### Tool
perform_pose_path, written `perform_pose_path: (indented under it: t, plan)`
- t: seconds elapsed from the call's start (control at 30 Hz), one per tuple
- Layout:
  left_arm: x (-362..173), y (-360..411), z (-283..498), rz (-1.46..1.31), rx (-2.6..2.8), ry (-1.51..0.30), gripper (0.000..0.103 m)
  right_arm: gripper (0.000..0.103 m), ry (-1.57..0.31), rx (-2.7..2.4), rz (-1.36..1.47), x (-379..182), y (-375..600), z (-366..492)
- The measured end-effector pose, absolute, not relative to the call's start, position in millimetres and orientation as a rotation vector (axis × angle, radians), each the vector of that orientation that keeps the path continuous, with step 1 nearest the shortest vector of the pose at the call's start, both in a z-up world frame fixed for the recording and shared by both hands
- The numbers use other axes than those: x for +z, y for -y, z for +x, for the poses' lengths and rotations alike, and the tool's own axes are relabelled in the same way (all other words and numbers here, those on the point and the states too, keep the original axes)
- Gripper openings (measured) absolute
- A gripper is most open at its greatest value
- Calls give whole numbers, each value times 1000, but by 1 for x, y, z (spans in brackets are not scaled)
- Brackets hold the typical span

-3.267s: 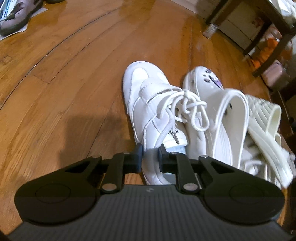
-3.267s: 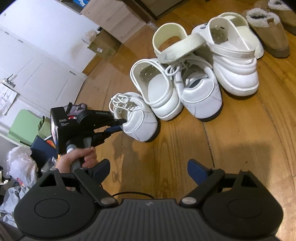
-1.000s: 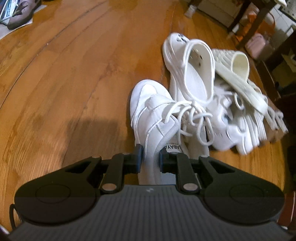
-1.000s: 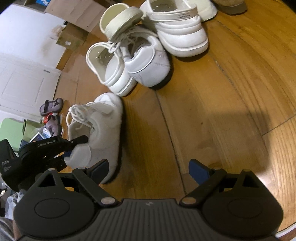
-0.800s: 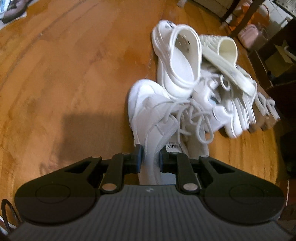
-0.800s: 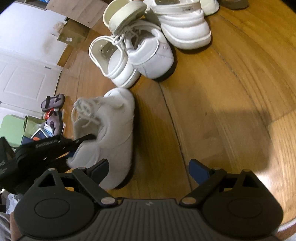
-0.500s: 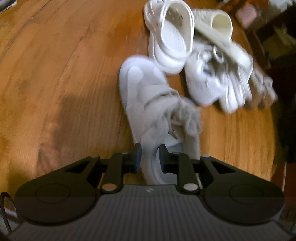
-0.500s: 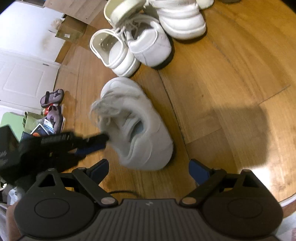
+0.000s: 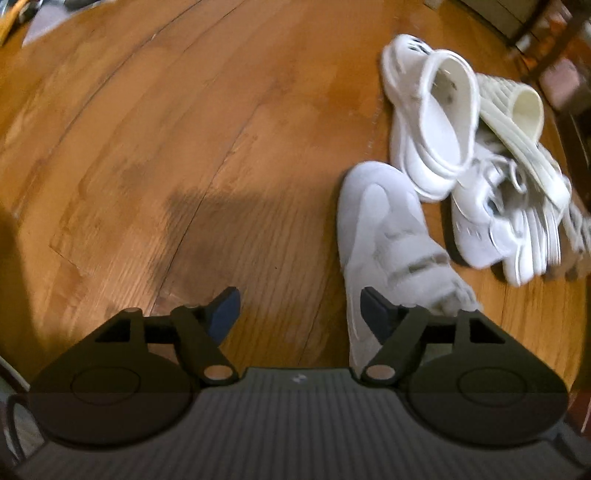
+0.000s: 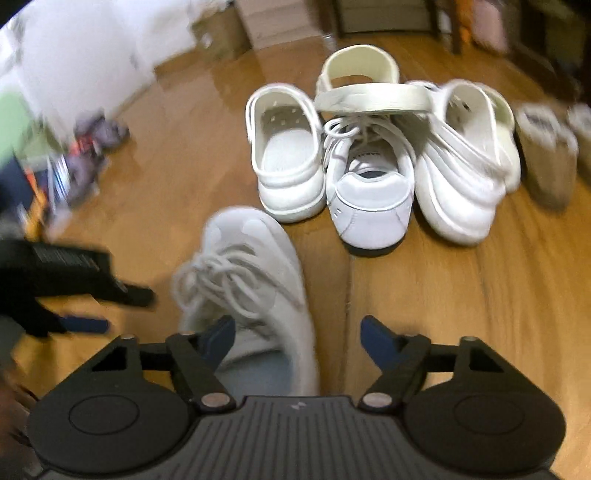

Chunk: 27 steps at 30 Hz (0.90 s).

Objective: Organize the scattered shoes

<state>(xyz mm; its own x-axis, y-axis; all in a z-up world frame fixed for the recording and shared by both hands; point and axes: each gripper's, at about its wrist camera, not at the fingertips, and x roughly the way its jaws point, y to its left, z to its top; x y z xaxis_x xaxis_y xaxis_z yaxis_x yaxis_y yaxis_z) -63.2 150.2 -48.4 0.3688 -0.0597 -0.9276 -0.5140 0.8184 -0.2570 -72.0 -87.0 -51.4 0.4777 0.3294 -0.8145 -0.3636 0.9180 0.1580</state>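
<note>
Left gripper (image 9: 299, 308) opening, empty; right gripper (image 10: 297, 334) closing round blurred sneaker (image 10: 255, 273) — contact unclear.

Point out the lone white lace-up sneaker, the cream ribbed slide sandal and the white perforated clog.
white lace-up sneaker (image 10: 258, 251): right wrist view, toe
cream ribbed slide sandal (image 9: 517, 125): left wrist view, ribbed sole
white perforated clog (image 10: 284, 147): right wrist view, insole

floor (image 9: 207, 122): glossy wood planks
wall (image 10: 85, 55): white, far left
furniture legs (image 10: 443, 18): dark
box (image 10: 218, 33): cardboard
</note>
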Motion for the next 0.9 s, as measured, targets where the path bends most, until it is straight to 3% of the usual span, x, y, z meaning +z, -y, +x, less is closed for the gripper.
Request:
perform_pose_path:
  t: [0.27,0.37,0.4,0.47,0.57,0.9]
  plan:
    - [-47,-159,-63,-567,299,-1153,77,65,-972,500,-189,-57,53,-64]
    - [-44,-160,-64,-558,284,-1138,80,59,-962,484,-198,-67,45,-54]
    - [-44,-161,-65,-562,284,-1138,80,59,-975,484,-153,-70,46,-48]
    - [-46,-165,-67,-581,289,-1144,80,46,-1004,483,-58,-75,51,-40]
    - [-46,-170,-69,-615,288,-1146,80,42,-1044,444,80,-77,61,-37]
    - [-33,-187,-80,-653,332,-1068,80,40,-1167,333,467,-86,106,-65]
